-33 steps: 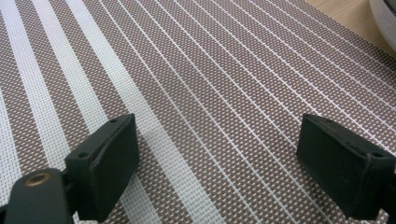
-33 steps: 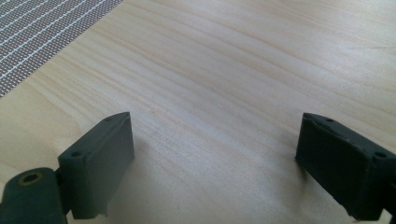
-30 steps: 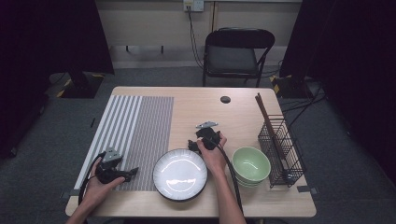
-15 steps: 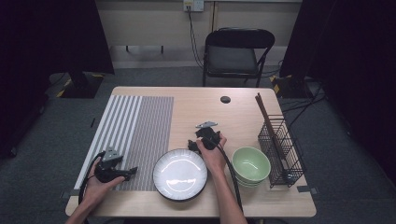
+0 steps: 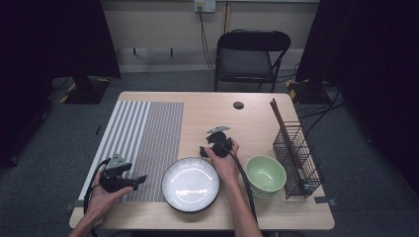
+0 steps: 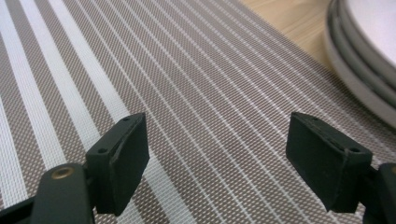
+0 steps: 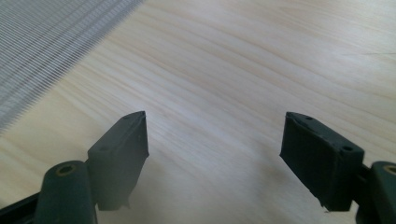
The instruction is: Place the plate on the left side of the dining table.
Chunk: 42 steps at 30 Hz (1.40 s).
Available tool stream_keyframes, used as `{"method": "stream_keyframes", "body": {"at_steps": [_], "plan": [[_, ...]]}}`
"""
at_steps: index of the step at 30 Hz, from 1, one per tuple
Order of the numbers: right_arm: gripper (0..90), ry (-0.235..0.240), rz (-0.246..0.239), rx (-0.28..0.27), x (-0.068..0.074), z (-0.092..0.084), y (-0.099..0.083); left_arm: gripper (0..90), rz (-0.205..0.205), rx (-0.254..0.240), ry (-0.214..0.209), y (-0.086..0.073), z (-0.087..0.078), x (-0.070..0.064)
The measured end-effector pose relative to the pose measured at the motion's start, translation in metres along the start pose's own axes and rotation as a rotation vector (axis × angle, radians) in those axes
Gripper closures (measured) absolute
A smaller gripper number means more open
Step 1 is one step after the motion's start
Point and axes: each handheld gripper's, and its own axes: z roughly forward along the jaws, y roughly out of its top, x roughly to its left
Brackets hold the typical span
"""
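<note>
A round white plate with a dark rim point(image 5: 190, 184) sits at the near edge of the pale wooden tabletop point(image 5: 247, 118), between the two hands. The left tongs point(image 5: 140, 179) hover over a grey-and-white striped woven placemat point(image 5: 148, 128) just left of the plate, jaws wide with nothing between them, having just narrowed slightly. The right tongs point(image 5: 203, 150) hang above bare wood just behind the plate, likewise wide and empty, also just narrowed. Stacked pale green bowls point(image 5: 266, 174) and a black wire rack point(image 5: 296, 158) stand to the right.
</note>
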Motion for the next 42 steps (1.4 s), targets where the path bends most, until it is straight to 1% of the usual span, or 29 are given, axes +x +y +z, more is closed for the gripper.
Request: {"method": "stream_keyframes", "body": {"at_steps": [1, 2, 3, 5, 7, 8, 9, 13, 14, 16, 17, 18, 19, 20, 21, 22, 24, 25, 27, 28, 29, 32, 33, 35, 36, 37, 38, 39, 42], "plan": [[21.9, 0.013, 0.009, -0.024, 0.002, -0.004, 0.003, 23.7, -0.01, -0.008, -0.005, 0.001, -0.001, -0.001], [21.9, 0.017, 0.002, -0.031, 0.002, -0.006, 0.004, 23.7, -0.014, -0.012, -0.012, 0.002, -0.002, -0.001], [21.9, 0.02, 0.0, -0.036, 0.003, -0.007, 0.005, 24.4, -0.021, -0.013, -0.038, 0.006, -0.003, -0.003], [21.8, 0.033, -0.001, -0.038, 0.004, -0.011, 0.007, 27.3, -0.008, -0.016, -0.048, 0.011, -0.005, -0.006], [23.3, 0.035, -0.002, -0.042, 0.005, -0.013, 0.008, 27.3, -0.004, -0.019, -0.05, 0.014, -0.006, -0.007], [25.7, 0.043, 0.001, -0.048, 0.005, -0.016, 0.009, 27.3, 0.0, -0.033, -0.056, 0.018, -0.007, -0.009], [26.0, 0.059, 0.003, -0.063, 0.007, -0.021, 0.01, 27.8, -0.01, -0.05, -0.074, 0.022, -0.007, -0.012], [28.3, 0.104, -0.01, -0.093, 0.014, -0.035, 0.013, 27.6, -0.004, -0.054, -0.084, 0.028, -0.003, -0.017], [29.0, 0.115, -0.011, -0.099, 0.016, -0.038, 0.013, 27.5, 0.018, -0.042, -0.084, 0.032, 0.0, -0.022], [32.2, 0.135, -0.021, -0.113, 0.018, -0.044, 0.013, 27.5, 0.02, -0.05, -0.082, 0.033, 0.002, -0.024], [33.3, 0.142, -0.029, -0.122, 0.018, -0.046, 0.013, 27.8, 0.021, -0.064, -0.092, 0.037, 0.004, -0.028], [33.3, 0.142, -0.029, -0.122, 0.018, -0.046, 0.013, 28.5, 0.021, -0.064, -0.092, 0.037, 0.004, -0.028], [35.1, 0.163, -0.02, -0.122, 0.02, -0.052, 0.011, 29.3, 0.017, -0.067, -0.099, 0.039, 0.006, -0.029], [35.1, 0.163, -0.02, -0.122, 0.02, -0.052, 0.011, 29.3, 0.015, -0.066, -0.112, 0.041, 0.008, -0.031], [37.1, 0.179, -0.028, -0.129, 0.02, -0.054, 0.01, 30.7, 0.011, -0.066, -0.122, 0.042, 0.009, -0.032], [39.5, 0.178, -0.035, -0.132, 0.022, -0.058, 0.008, 33.2, 0.011, -0.063, -0.133, 0.044, 0.011, -0.034], [42.0, 0.18, -0.048, -0.129, 0.023, -0.059, 0.006, 33.5, 0.034, -0.051, -0.139, 0.047, 0.017, -0.039], [44.0, 0.21, -0.055, -0.126, 0.024, -0.06, 0.003, 34.4, 0.036, -0.043, -0.143, 0.049, 0.018, -0.041], [50.0, 0.237, -0.055, -0.123, 0.025, -0.061, 0.001, 36.5, 0.04, -0.037, -0.16, 0.053, 0.025, -0.046], [50.0, 0.237, -0.055, -0.123, 0.025, -0.061, 0.001, 37.7, 0.04, -0.037, -0.16, 0.053, 0.025, -0.046], [52.1, 0.246, -0.049, -0.123, 0.026, -0.062, -0.001, 37.7, 0.03, -0.033, -0.174, 0.055, 0.027, -0.046], [56.8, 0.265, -0.04, -0.104, 0.028, -0.064, -0.006, 44.8, 0.015, -0.039, -0.205, 0.061, 0.033, -0.047], [56.8, 0.265, -0.04, -0.104, 0.028, -0.064, -0.006, 44.8, 0.0, -0.045, -0.206, 0.062, 0.035, -0.047], [59.5, 0.26, -0.044, -0.09, 0.028, -0.064, -0.01, 47.5, -0.001, -0.05, -0.2, 0.064, 0.037, -0.047], [63.3, 0.274, -0.029, -0.091, 0.027, -0.064, -0.013, 51.6, -0.016, -0.062, -0.221, 0.063, 0.037, -0.047], [65.8, 0.268, -0.031, -0.089, 0.027, -0.063, -0.015, 53.8, -0.003, -0.057, -0.221, 0.063, 0.038, -0.047], [65.8, 0.268, -0.031, -0.089, 0.027, -0.063, -0.015, 56.5, -0.003, -0.057, -0.221, 0.063, 0.038, -0.047], [69.1, 0.267, -0.027, -0.084, 0.025, -0.063, -0.018, 58.9, 0.003, -0.061, -0.229, 0.062, 0.038, -0.047], [74.3, 0.276, -0.02, -0.083, 0.022, -0.062, -0.021, 63.9, -0.013, -0.063, -0.242, 0.061, 0.037, -0.045]]}}
